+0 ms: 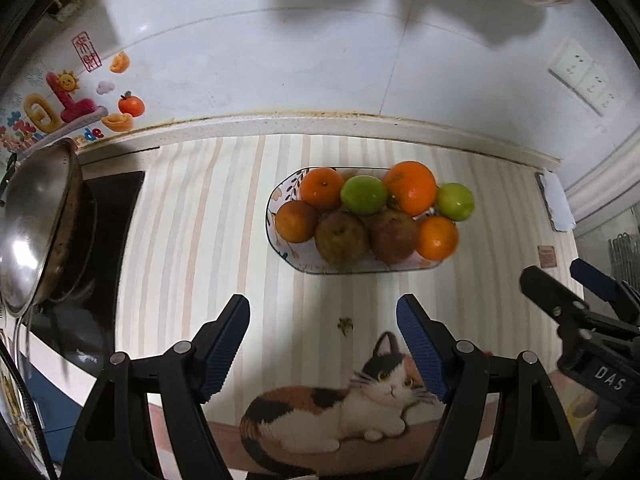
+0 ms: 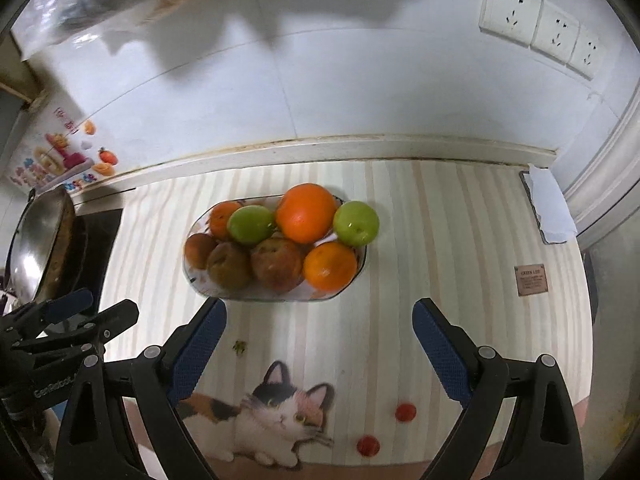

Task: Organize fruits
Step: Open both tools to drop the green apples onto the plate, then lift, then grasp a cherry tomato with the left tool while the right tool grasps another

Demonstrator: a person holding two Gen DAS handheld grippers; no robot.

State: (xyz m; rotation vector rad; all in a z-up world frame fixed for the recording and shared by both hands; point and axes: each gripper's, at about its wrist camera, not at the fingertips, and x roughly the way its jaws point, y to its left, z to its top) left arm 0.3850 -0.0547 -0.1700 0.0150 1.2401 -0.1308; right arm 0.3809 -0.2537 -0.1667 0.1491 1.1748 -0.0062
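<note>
Here, round glossy fruits (image 1: 362,216), oval dish (image 1: 280,194)

left gripper (image 1: 323,344): jaws spread wide, holding nothing | right gripper (image 2: 320,350): jaws spread wide, holding nothing

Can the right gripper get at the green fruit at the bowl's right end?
Probably yes: the right gripper is open and empty, and the green fruit sits exposed at the bowl's rim with bare mat between them.

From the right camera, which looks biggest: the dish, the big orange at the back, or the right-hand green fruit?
1. Dish, widest by far.
2. Big orange.
3. Green fruit, slightly smaller; both sit about equally far away, so this ranking seems fair.
</note>
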